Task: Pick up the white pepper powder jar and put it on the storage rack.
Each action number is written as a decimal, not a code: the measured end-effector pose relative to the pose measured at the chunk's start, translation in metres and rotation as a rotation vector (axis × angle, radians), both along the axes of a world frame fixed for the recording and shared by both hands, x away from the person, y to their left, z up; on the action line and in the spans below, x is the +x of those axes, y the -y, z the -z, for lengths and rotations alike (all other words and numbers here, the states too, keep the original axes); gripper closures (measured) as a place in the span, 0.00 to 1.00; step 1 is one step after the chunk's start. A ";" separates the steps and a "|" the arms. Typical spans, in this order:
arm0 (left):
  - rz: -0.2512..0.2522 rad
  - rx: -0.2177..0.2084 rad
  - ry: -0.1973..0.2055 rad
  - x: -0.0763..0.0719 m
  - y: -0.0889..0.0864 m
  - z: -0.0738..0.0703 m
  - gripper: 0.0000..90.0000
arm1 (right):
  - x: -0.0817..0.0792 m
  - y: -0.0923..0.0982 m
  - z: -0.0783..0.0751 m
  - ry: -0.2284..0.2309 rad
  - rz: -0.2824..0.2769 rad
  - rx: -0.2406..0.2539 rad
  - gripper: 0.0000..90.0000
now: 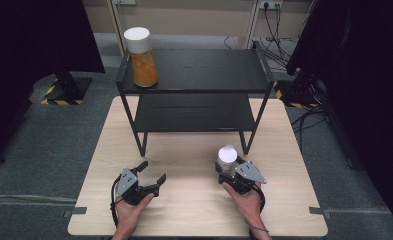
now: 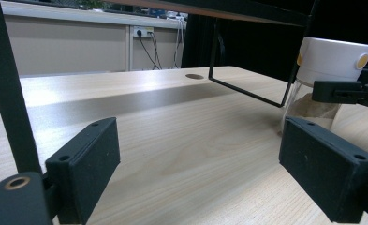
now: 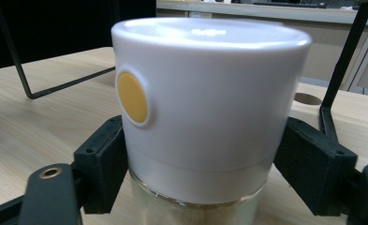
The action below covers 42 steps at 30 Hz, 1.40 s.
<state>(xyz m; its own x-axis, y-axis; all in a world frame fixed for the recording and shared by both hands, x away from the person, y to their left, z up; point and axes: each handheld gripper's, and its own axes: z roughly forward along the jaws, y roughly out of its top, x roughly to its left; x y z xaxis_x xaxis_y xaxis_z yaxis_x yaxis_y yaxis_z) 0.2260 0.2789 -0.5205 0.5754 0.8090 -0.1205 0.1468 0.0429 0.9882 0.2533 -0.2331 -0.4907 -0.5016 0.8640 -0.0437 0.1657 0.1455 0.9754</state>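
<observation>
Seemingly right gripper [image 1: 232,172] fingers [image 3: 99,164] snug around white-lidded jar [image 3: 205,108], contact hidden; left gripper [image 1: 149,175] fingers wide.

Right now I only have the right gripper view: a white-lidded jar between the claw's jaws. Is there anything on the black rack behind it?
Observer: Yes. In the high view a second jar, with a white lid and orange contents, stands at the left end of the rack, on its top shelf.
Operator: And the other claw?
Observer: The left claw is open with nothing between its jaws, low over the table near its left front.
Operator: Where does my jar sit relative to the rack?
Observer: The white-lidded jar stands on the table close to the rack's front right leg, on the person's side of it.
</observation>
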 end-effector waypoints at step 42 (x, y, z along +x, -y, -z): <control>0.005 0.011 -0.004 0.001 0.000 -0.002 0.13 | -0.027 0.028 -0.046 0.139 0.026 0.096 0.34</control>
<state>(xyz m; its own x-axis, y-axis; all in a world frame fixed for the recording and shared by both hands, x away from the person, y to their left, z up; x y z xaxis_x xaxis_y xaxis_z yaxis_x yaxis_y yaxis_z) 0.2271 0.2785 -0.5189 0.5793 0.8071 -0.1142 0.1509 0.0315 0.9880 0.2263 -0.2610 -0.4444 -0.4737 0.8803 -0.0277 0.0307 0.0479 0.9984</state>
